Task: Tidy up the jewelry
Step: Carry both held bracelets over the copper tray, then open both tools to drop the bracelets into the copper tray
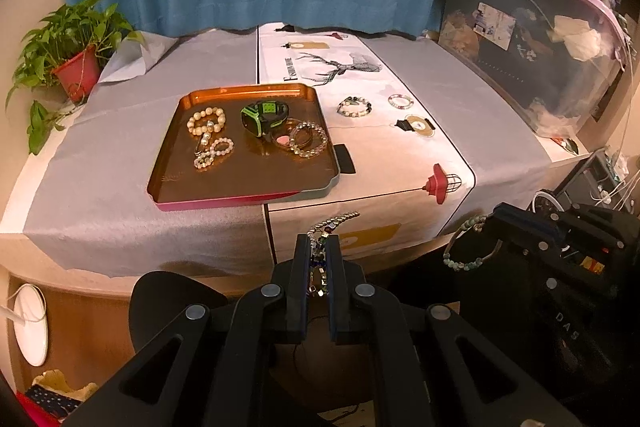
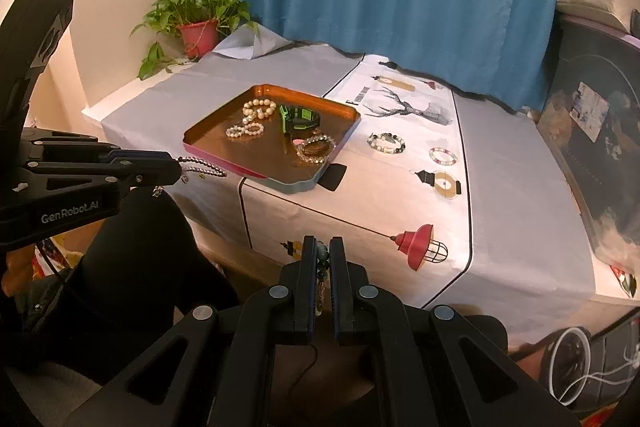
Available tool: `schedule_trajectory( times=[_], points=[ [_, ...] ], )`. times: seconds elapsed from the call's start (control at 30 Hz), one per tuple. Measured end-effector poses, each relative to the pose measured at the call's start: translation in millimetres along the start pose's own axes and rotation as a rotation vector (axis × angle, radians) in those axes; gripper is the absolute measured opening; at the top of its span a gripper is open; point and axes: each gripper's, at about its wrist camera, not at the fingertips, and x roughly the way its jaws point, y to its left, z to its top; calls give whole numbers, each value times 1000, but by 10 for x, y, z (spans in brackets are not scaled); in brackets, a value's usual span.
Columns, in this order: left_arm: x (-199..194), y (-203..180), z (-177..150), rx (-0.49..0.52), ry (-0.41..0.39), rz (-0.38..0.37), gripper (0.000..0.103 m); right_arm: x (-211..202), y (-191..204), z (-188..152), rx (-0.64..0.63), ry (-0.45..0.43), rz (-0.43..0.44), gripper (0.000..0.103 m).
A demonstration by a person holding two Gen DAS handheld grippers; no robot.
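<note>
Basically, the table [image 1: 420,75] with its grey and printed cloth filled both views, with the orange tray [image 1: 176,163] on its near-left part, one corner overhanging the near edge. The tray held a green-and-black watch [image 1: 264,117], a cream pearl bracelet [image 1: 206,121], a smaller looped bead bracelet [image 1: 214,153] and a clear bead bracelet [image 1: 308,139]. Right of the tray, on the cloth, lay a mixed bead bracelet [image 1: 354,106] and, farther right, a small pale ring bracelet [image 1: 400,101], well apart from the tray.

Left gripper [image 1: 319,247] sat off the near table edge, jaws nearly closed, pinching a metallic faceted-bead chain [image 1: 334,223] whose free end arced up and to the right. Right gripper [image 2: 323,251], also short of the table edge, had its jaws all but closed on a dark green bead bracelet [image 2: 322,261]; in the left wrist view its loop [image 1: 468,247] hung out from the fingers.
</note>
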Motion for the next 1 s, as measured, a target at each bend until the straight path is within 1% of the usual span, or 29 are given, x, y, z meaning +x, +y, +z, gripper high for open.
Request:
schedule_trajectory(
  times=[0.17, 0.33, 0.53, 0.77, 0.9, 1.0],
  points=[
    [121, 204, 124, -35, 11, 1, 5, 154, 3, 128, -8, 9, 0, 6],
    [242, 517, 385, -73, -8, 25, 5, 371, -45, 399, -15, -5, 3, 6],
    [474, 886, 705, -118, -23, 34, 5, 753, -100, 826, -24, -30, 19, 6],
    [868, 1138, 1016, -130, -14, 40, 5, 1310, -35, 1275, -32, -49, 60, 6],
    [1109, 1264, 1134, -146, -4, 39, 5, 1635, 25, 1431, -33, -39, 85, 6],
    [1278, 1330, 1178, -150, 5, 49, 5, 1836, 56, 1477, -35, -24, 100, 6]
  ],
)
